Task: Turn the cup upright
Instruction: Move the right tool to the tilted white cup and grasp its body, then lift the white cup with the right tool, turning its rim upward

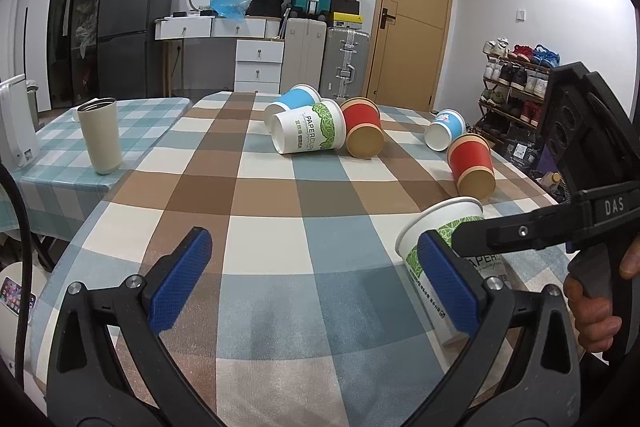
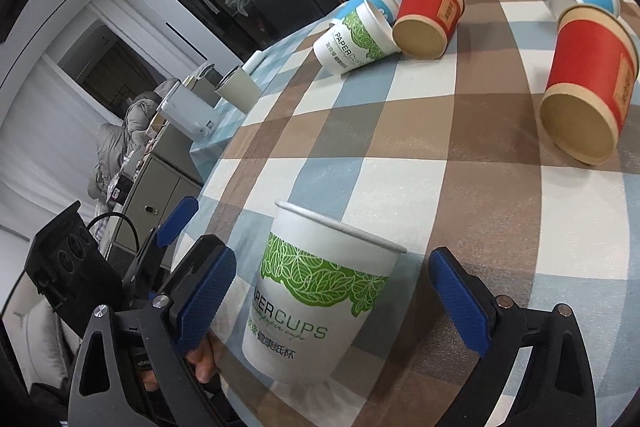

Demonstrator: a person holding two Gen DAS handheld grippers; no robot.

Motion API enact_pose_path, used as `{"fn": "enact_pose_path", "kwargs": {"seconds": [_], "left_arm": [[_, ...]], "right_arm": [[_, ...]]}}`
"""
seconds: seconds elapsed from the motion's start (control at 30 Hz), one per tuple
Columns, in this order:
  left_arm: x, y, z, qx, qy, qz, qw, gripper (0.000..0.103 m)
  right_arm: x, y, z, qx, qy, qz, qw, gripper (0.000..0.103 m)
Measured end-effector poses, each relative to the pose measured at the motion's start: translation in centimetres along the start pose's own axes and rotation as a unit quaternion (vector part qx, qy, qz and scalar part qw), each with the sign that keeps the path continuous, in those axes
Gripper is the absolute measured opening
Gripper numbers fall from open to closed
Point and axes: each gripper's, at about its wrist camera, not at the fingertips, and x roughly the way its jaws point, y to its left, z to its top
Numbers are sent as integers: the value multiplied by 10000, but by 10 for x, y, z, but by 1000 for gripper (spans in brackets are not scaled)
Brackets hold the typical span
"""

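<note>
Cup (image 2: pixel 320 291) upright between my right gripper's (image 2: pixel 332 291) spread pads.
A careless withdrawal could topple it; left gripper (image 1: pixel 316 283) open, idle.

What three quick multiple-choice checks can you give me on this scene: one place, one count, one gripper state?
1. Where does the cream tumbler stand?
A. Among the far paper cups
B. On the teal-check table to the left
C. Between the left gripper's fingers

2. How many red cups are on the plaid table?
A. One
B. Two
C. Four

3. How is the right gripper set?
A. Open around the near leaf-print cup
B. Shut on a red cup
C. Shut on nothing

Answers:
1 B: the cream tumbler stands upright on the teal-check table.
2 B: two red cups lie on their sides.
3 A: the right gripper shows gaps on both sides of the near leaf-print cup.
</note>
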Motion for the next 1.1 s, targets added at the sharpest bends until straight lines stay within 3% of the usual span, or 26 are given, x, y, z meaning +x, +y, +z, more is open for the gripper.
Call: {"fn": "enact_pose_path", "kwargs": {"seconds": [0.2,0.43,0.67,0.87,1.1], "left_arm": [[0,0,0,-7,-4,2,10000,103],[0,1,0,-7,-3,2,10000,103],[0,1,0,-11,-7,0,10000,103],[0,1,0,-19,-10,-4,10000,103],[0,2,0,-18,-8,-6,10000,103]], "right_arm": [[10,-9,8,346,347,254,9985,76],[4,-12,7,363,279,387,9982,73],[-21,14,7,-529,-580,-369,9962,73],[-28,42,3,-1524,-1335,-1390,9694,72],[-15,45,7,-1805,-1563,-1850,9533,73]]}}
